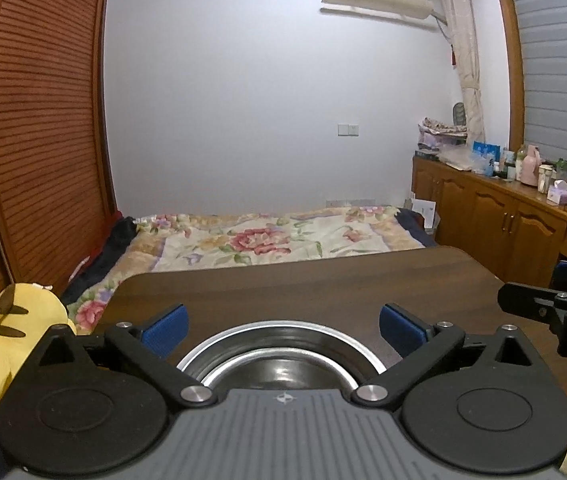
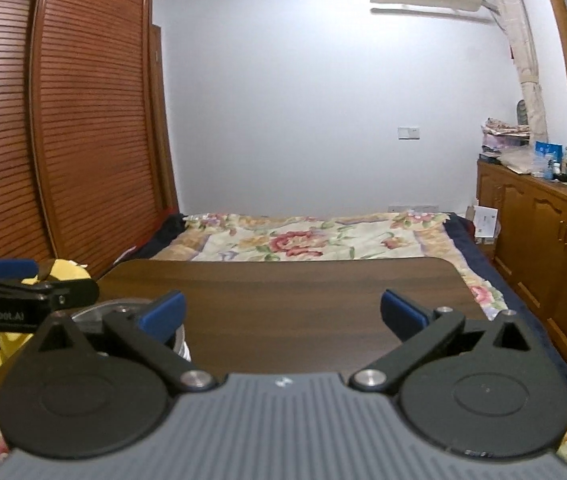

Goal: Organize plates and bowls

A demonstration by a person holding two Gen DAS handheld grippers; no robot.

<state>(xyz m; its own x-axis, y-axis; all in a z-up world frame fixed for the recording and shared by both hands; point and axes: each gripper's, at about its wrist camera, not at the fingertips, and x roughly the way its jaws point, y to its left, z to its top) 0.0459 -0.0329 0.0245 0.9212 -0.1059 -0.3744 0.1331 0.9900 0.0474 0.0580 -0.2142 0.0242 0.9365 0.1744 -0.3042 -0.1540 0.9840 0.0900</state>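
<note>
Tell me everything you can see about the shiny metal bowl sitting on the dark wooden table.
The round shiny metal bowl looks like stainless steel, with a wide flat rim and a dark, reflective inside. It sits upright near the close edge of the dark wooden table. Nothing can be seen inside it. In the left wrist view its near part is hidden behind the gripper body. The open left gripper hangs over it, blue pads at either side of the rim; contact cannot be told. The right wrist view shows only a sliver of rim.

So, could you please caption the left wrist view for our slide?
Open left tool poised over a steel bowl on the dark wooden table.
</note>
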